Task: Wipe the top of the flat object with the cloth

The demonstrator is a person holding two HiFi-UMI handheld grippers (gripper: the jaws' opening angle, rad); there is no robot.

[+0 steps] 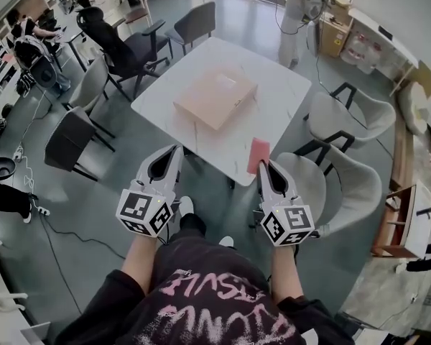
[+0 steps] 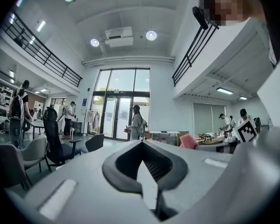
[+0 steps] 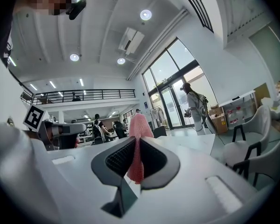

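While the right claw (image 1: 264, 165) is pinching the limp, probably light pink cloth (image 1: 258, 155) by one edge, the left claw (image 1: 174, 149) is hanging pressed together, empty.

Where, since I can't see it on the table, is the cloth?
The pink cloth is clamped in the right gripper, at the head view's lower right, by the white table's near edge, short of the cardboard box.

The bare left forearm (image 1: 140, 261) and bare right forearm (image 1: 286, 268) reach forward and down, side by side. The white two-jaw left gripper (image 1: 174, 153) has its jaws pressed together, empty. The matching right gripper (image 1: 264, 167) pinches a pink mesh cloth (image 1: 258, 154) that sticks out past its tips.
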